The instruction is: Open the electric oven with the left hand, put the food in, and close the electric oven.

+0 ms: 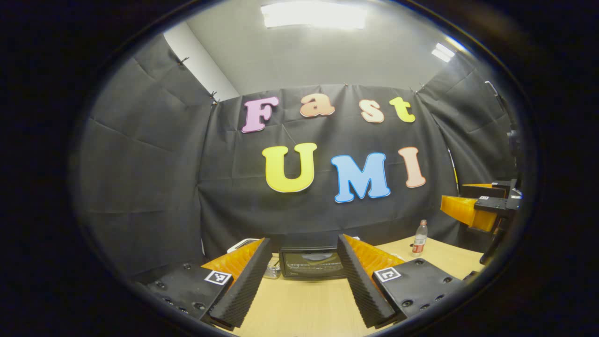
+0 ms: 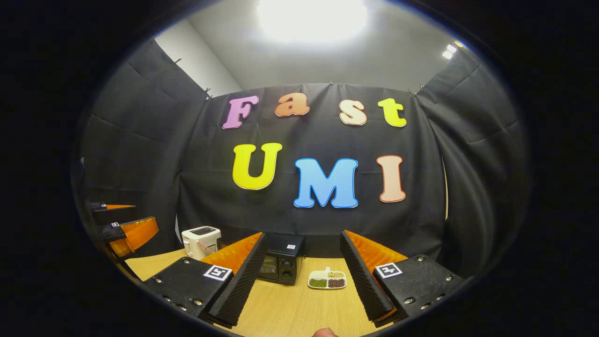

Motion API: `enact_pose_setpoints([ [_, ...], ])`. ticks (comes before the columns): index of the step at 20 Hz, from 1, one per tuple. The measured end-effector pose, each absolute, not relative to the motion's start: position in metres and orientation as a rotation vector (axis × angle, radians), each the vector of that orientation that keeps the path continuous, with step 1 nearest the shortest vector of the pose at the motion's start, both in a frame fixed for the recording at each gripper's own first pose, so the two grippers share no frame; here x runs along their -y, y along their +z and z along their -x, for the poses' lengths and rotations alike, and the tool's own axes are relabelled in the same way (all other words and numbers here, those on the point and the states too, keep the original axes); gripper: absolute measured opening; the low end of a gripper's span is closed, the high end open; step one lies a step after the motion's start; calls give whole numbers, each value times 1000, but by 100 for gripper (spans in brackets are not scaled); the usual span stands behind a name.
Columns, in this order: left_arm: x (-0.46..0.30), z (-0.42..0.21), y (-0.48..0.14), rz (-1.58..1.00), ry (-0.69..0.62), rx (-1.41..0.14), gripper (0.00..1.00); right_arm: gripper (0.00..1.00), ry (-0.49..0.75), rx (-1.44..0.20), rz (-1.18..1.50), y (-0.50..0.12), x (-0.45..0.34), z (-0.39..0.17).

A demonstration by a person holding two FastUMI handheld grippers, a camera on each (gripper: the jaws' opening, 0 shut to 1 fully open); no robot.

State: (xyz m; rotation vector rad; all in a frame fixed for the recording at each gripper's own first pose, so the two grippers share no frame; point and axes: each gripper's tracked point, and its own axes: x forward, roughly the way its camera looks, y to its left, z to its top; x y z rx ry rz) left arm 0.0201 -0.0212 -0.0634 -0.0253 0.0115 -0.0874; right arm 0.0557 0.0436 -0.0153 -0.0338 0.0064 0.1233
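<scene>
Left gripper view looks straight at the oven (image 1: 312, 263), which stands at the far side of the table (image 1: 299, 309) with its door shut, framed between the spread fingers of the left gripper (image 1: 304, 281); that gripper is released and holds nothing, well short of the door. In the right gripper view the oven (image 2: 281, 264) sits left of centre, and the food, a small divided dish (image 2: 327, 280), lies on the table just beside it to the right, outside the oven. The right gripper (image 2: 303, 283) is also released and empty, hanging back from the dish. With the food out and the door shut, the door-opening step looks to be in hand: the left gripper would need to advance, line up on the door's handle and close on it. A toaster (image 2: 200, 241) and a bottle (image 1: 420, 238) stand aside.
</scene>
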Motion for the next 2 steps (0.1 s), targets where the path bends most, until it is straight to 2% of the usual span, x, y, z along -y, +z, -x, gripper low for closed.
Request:
enact_pose_setpoints([
  [2, 21, -20, -62, 25, -90, -10, 99, 96, 120, -8, 34, -15, -43, -55],
])
